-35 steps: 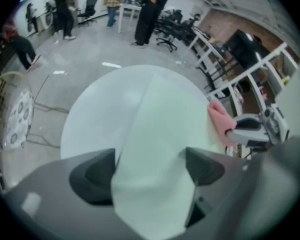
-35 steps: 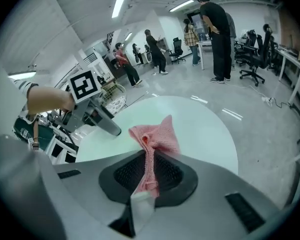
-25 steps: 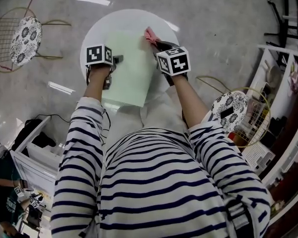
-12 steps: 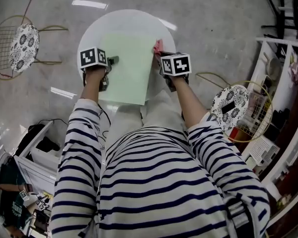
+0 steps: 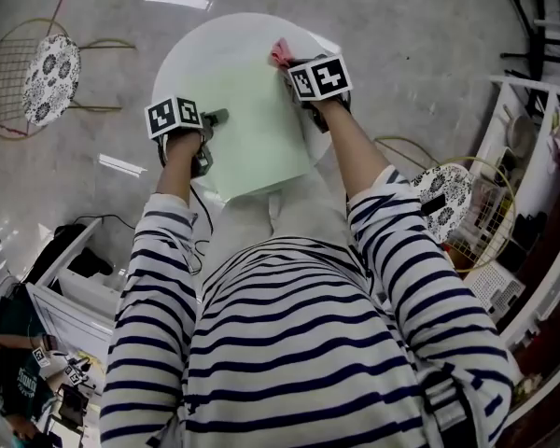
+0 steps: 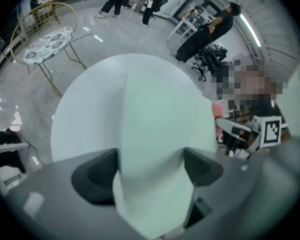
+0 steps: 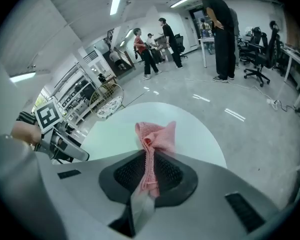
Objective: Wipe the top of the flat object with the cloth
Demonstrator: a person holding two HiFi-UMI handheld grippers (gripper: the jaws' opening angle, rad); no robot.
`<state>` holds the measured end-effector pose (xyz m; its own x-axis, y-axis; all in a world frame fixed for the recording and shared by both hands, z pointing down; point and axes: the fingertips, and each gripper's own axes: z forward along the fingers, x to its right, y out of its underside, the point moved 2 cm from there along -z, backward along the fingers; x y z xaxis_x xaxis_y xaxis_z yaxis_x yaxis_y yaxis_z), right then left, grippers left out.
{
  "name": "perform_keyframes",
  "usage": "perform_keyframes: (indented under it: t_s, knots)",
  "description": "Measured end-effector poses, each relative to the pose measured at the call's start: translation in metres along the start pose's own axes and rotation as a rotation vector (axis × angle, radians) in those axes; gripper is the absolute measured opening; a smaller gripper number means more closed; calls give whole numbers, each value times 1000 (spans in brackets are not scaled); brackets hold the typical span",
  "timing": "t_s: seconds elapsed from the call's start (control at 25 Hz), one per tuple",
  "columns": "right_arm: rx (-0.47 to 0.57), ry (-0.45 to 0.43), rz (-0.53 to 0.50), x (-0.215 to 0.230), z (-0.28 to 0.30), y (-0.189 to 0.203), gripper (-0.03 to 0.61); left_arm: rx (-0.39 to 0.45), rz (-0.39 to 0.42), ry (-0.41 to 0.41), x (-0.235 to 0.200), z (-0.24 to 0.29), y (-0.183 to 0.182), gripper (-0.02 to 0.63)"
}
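No legible word, brand or numeral appears in any view. The only signs — black-and-white square code patterns — stand on the left marker cube and the right marker cube.

Cloth: pink knitted fabric, rough and matt.
Board: pale green, smooth, matt; material could not be told.
Surface: white, smooth, with a faint sheen.
Floor: grey, polished, glossy enough to mirror the lights.
Right gripper: matt grey shell that looked like plastic; black pads had a fine mesh texture.
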<state>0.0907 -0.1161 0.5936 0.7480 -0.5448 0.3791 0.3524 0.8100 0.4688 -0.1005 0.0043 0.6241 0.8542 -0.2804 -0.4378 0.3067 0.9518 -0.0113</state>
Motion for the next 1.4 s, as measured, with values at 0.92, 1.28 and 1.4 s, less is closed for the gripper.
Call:
perform_keyframes:
  t_s: [0.92, 1.28, 1.4]
  knots:
    - [-215, -110, 41, -55, -74, 161, 46, 32, 9, 1, 0, -1, 0, 422]
    - [-424, -257, 27, -89, -108, 213, 46, 69, 30, -9, 4, -4, -2, 422]
    - [-498, -319, 17, -103, -121, 222, 46, 74, 51, -17, 7, -4, -2, 422]
